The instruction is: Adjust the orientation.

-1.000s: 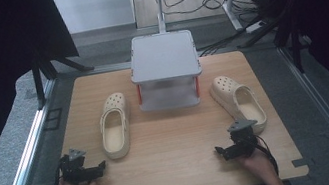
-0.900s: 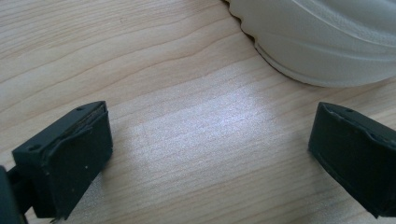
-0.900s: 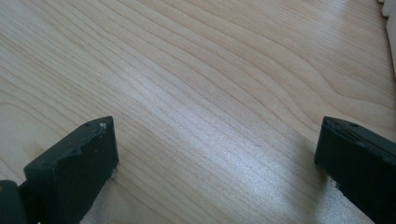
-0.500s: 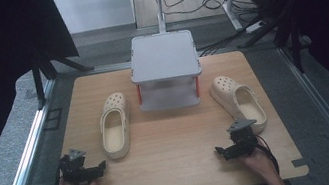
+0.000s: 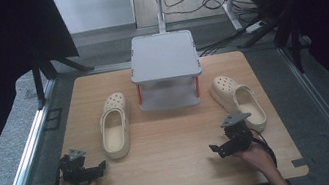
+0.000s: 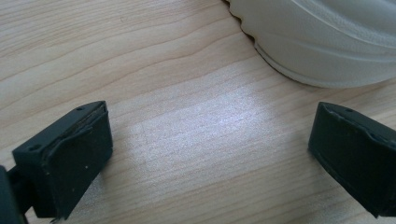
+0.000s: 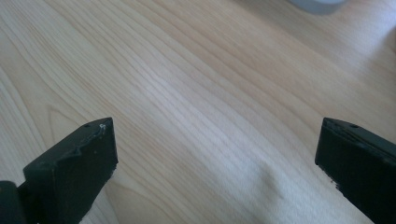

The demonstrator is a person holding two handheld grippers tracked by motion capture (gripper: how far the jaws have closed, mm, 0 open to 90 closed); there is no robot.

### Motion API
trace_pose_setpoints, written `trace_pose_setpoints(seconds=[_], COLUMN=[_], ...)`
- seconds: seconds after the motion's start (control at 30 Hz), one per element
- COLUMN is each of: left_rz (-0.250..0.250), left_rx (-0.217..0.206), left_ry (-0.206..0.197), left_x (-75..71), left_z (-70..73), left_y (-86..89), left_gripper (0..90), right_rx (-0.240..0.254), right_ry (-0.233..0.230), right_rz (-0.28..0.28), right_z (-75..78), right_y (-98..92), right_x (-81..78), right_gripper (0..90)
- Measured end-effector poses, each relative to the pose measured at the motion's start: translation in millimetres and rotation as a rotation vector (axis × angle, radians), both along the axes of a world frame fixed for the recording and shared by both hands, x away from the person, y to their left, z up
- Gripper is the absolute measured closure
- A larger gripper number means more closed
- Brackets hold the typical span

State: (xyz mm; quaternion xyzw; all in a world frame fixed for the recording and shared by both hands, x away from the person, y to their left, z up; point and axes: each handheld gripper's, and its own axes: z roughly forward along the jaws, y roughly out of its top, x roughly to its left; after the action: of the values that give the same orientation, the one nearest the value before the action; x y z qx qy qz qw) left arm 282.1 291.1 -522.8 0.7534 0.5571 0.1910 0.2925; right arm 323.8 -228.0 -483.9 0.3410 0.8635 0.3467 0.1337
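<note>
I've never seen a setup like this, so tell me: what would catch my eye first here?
Probably the two cream clogs on the wooden table: the left clog and the right clog flank a small grey two-tier shelf at the far middle. Near the front edge, a person's hands hold the left tool and right tool, both open and empty.

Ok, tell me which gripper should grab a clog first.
Left, probably. The left gripper is open, and the left clog has its heel just ahead of the jaws. The right gripper points away from the right clog.
</note>
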Motion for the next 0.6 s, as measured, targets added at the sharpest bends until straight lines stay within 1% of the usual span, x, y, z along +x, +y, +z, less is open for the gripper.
trace_pose_setpoints(seconds=[0.1,0.2,0.33,0.37,0.43,0.5,0.53,0.57,0.6], left_rz=[0.000,0.000,0.000,0.000,0.000,0.000,0.000,0.000,0.000], left_rx=[0.000,0.000,0.000,0.000,0.000,0.000,0.000,0.000,0.000], left_ry=[0.000,0.000,0.000,0.000,0.000,0.000,0.000,0.000,0.000], left_x=[0.0,0.0,0.0,0.0,0.0,0.0,0.0,0.0,0.0], left_z=[0.0,0.0,0.0,0.0,0.0,0.0,0.0,0.0,0.0], left_y=[0.0,0.0,0.0,0.0,0.0,0.0,0.0,0.0,0.0], left_gripper=[0.0,0.0,0.0,0.0,0.0,0.0,0.0,0.0,0.0], right_rx=[0.001,0.021,0.021,0.028,0.034,0.029,0.033,0.033,0.039], right_ry=[0.003,0.009,0.017,0.025,0.028,0.037,0.036,0.036,0.042], right_rz=[0.008,0.023,0.035,0.044,0.048,0.050,0.051,0.051,0.051], right_z=[4.4,14.0,20.0,23.6,24.7,27.5,30.4,30.4,33.4], right_y=[3.4,10.7,17.2,22.9,25.2,31.7,38.9,38.9,46.1], right_x=[2.6,8.7,14.2,18.9,20.5,24.9,29.5,29.5,35.0], right_gripper=[0.0,0.0,0.0,0.0,0.0,0.0,0.0,0.0,0.0])
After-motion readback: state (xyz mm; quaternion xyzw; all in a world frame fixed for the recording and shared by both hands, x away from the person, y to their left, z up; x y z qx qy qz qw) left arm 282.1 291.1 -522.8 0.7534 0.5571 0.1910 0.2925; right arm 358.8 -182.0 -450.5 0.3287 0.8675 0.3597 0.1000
